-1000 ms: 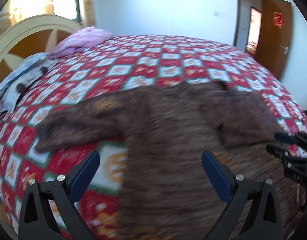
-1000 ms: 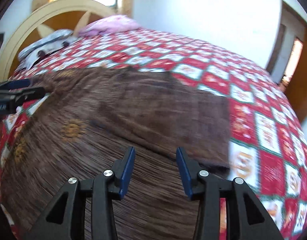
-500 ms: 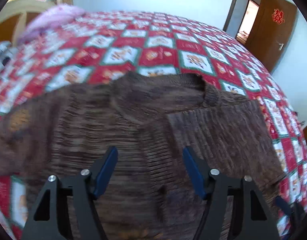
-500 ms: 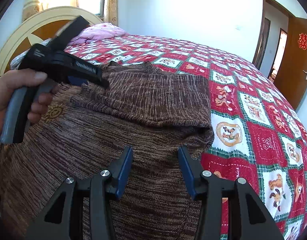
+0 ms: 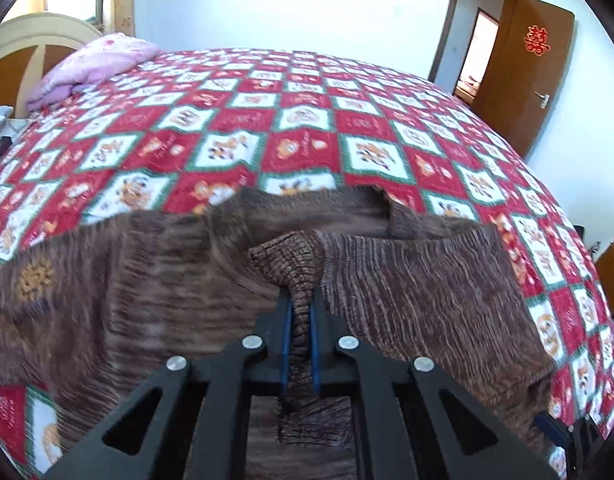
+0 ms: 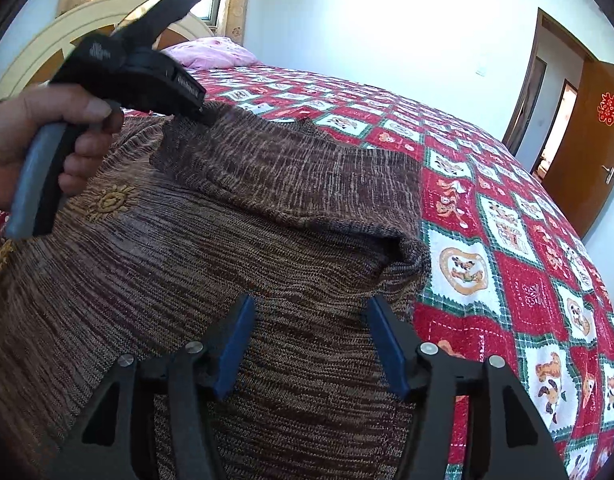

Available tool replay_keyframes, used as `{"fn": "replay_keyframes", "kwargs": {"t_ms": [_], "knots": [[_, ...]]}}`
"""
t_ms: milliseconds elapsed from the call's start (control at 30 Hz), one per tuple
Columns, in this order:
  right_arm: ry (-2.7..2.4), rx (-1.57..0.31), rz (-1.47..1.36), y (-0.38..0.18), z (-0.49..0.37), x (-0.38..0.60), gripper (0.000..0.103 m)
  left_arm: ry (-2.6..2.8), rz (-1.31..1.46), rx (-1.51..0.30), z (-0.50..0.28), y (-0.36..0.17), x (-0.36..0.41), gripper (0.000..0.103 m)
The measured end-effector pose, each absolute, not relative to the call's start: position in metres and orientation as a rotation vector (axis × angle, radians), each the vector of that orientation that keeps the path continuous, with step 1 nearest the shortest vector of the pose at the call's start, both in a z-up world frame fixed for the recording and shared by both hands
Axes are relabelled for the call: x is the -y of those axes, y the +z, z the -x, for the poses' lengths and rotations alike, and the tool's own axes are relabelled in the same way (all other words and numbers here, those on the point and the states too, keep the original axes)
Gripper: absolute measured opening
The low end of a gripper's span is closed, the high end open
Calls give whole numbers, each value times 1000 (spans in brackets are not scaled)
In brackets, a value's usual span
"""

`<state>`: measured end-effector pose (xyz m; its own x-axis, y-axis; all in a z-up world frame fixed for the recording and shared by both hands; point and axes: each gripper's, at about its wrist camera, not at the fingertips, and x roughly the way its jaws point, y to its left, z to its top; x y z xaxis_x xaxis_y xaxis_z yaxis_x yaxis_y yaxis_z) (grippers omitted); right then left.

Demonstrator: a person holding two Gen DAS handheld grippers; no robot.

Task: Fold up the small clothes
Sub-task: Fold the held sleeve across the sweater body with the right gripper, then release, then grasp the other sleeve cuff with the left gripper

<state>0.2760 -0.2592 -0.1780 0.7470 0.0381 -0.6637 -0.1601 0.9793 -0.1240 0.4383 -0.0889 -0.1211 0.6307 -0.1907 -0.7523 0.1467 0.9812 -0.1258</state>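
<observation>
Sweater (image 5: 407,280) on bedspread (image 5: 307,120), sleeve fold pinched in left claw (image 5: 301,320), right claw (image 6: 311,344) parted over its body

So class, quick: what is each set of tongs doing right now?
Left tongs: closed, pinching a fold of the brown sweater.
Right tongs: open over the sweater, holding nothing; they have just been opening.

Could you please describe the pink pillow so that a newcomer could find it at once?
Start at the bed's red checked quilt. Follow it to the cream headboard. There lies the pink pillow, the only plain pale thing among the patterned squares.
</observation>
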Motion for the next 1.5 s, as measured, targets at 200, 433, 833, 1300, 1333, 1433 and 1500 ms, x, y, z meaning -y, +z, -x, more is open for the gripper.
{"fn": "replay_keyframes", "kwargs": {"t_ms": [200, 433, 833, 1300, 1333, 1433, 1500], "knots": [[99, -640, 118, -139, -284, 272, 60, -172, -8, -917, -430, -139, 93, 58], [73, -775, 106, -150, -360, 284, 60, -126, -201, -853, -389, -149, 97, 72], [81, -811, -25, -140, -330, 308, 60, -144, -205, -809, -347, -143, 69, 88], [102, -959, 16, -183, -369, 297, 44, -14, -67, -766, -332, -116, -4, 96], [94, -961, 45, -182, -365, 294, 44, 11, -56, -766, -331, -115, -19, 96], [52, -976, 113, -172, -367, 287, 44, 113, -43, -761, -324, -112, -65, 96], [41, -922, 130, -159, -370, 280, 44, 199, -32, -756, -321, -112, -98, 96]]}}
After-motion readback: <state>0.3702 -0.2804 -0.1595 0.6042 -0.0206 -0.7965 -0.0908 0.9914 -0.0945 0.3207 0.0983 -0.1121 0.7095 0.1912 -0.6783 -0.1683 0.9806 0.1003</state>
